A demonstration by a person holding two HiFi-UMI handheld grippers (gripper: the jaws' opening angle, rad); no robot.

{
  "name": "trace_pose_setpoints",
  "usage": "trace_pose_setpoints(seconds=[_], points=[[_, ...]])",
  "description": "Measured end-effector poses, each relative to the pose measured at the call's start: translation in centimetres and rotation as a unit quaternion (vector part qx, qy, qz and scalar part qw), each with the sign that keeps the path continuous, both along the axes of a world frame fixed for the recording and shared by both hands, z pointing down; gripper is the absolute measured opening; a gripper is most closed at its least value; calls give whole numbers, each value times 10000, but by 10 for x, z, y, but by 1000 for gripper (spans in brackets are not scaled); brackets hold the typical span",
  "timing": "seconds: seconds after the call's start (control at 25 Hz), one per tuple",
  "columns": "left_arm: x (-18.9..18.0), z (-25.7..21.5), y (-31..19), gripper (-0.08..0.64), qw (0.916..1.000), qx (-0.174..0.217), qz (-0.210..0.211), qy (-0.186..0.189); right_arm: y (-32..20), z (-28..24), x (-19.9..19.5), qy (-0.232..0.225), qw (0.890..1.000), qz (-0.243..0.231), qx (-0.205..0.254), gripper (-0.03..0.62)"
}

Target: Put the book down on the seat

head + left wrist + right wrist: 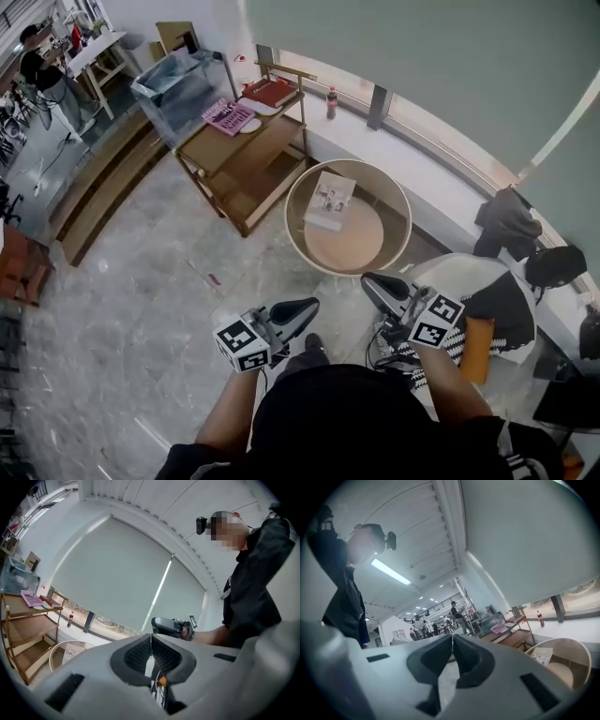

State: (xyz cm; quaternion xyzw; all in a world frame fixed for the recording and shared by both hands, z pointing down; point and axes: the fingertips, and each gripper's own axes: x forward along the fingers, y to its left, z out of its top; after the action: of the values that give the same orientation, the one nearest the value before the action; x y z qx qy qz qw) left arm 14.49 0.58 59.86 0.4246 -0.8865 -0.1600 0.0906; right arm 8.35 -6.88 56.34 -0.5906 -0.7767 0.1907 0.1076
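One wooden shelf rack (246,164) stands at the left with one dark bottle (331,101) on the window ledge past it, then one round seat (401,199) with a pale rim. One book (329,200) lies flat on the left side of the seat, close against the rim. Two grippers are held low and level in front of the person, short of the seat: the left gripper (312,307) angled rightward, the right gripper (367,280) angled leftward — tips leaning toward each other. The left fingers (133,657) are pressed together, the right fingers (429,660) likewise — nothing between either pair
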Motion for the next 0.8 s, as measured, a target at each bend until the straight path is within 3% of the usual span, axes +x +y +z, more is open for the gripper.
trace_pose_setpoints(seconds=[0.16, 0.44, 0.8], points=[[-39, 11, 19, 25, 9997, -70, 212, 86, 20, 2, -39, -7, 9998, 172, 59, 29], [-117, 16, 62, 25, 9999, -35, -46, 97, 31, 16, -99, -76, 9987, 365, 351, 29], [-238, 41, 84, 25, 9990, -182, -85, 400, 29, 47, -214, 233, 9976, 641, 102, 35]])
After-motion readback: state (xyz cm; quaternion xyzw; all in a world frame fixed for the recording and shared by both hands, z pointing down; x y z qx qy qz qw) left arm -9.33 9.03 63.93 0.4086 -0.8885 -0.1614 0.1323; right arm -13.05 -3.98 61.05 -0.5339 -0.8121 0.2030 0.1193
